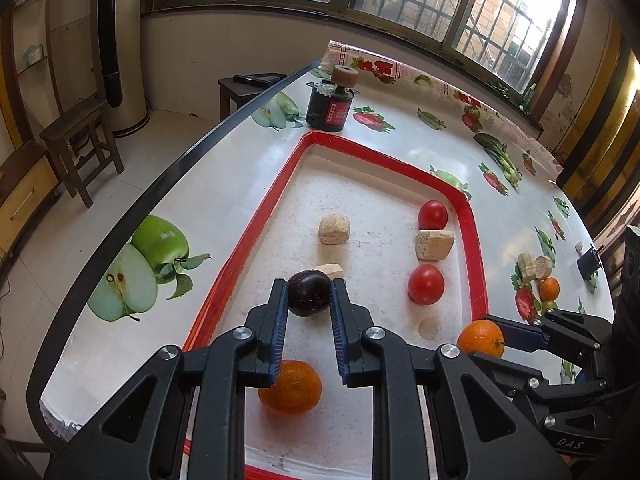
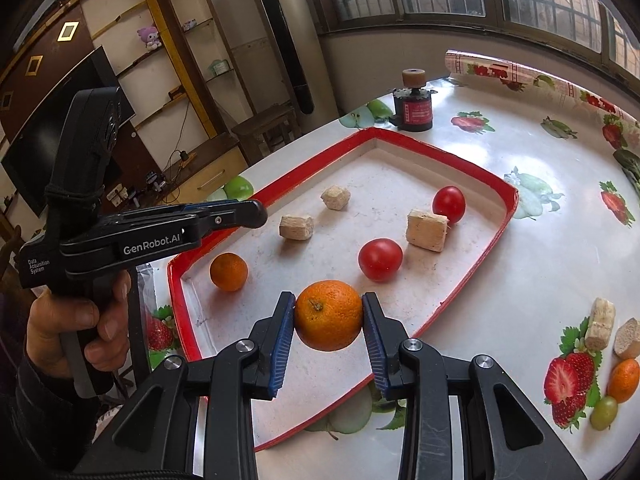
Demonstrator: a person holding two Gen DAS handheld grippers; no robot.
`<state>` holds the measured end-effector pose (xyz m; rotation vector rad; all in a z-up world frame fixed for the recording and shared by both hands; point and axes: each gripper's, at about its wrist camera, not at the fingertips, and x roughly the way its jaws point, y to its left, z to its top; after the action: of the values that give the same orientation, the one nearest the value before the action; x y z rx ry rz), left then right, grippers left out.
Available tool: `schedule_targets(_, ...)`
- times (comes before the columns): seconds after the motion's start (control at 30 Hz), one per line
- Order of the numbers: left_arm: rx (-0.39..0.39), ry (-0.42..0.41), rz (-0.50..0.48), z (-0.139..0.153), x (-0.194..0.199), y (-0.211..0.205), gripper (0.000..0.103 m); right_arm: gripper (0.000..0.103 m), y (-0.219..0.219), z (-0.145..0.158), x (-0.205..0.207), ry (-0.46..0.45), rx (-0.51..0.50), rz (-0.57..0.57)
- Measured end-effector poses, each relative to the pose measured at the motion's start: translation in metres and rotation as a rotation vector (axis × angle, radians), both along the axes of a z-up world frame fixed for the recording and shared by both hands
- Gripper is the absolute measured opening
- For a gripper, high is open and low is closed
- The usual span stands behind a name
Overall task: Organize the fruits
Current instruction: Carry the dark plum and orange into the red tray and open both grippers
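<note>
In the left wrist view my left gripper (image 1: 309, 286) is shut on a dark purple plum (image 1: 309, 300), held over the red-rimmed tray (image 1: 248, 232). My right gripper (image 2: 329, 300) is shut on an orange (image 2: 329, 322) above the tray's near edge. That orange (image 1: 480, 338) also shows at the lower right of the left wrist view. Another orange (image 2: 229, 272) lies in the tray, as do two tomatoes (image 2: 380, 260) (image 2: 449, 204). The left gripper (image 2: 252, 212) appears side-on, held by a hand (image 2: 64, 320), and the plum is hidden there.
Three pale crumbly blocks (image 2: 335, 197) (image 2: 296, 227) (image 2: 426, 230) lie in the tray. Right of it sit two more blocks (image 2: 600, 322), a small orange (image 2: 623, 376) and a green grape (image 2: 604, 412). A black canister (image 2: 414, 110) stands behind the tray. The table edge (image 1: 160, 184) runs along the left.
</note>
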<state>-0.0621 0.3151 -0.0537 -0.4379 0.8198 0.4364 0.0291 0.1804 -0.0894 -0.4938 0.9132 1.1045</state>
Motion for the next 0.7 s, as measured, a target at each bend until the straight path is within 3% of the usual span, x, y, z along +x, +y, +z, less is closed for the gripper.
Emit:
schedule_targets(0.53, -0.004, 0.037, -0.004, -0.013, -0.007, 0.000, 0.018, 0.034, 0.017, -0.032, -0.005, 0.015, -0.076, 0.050)
schedule_targets(0.7, -0.040, 0.052, 0.015, -0.019, -0.005, 0.006, 0.019, 0.036, 0.018, -0.037, -0.004, 0.017, -0.092, 0.047)
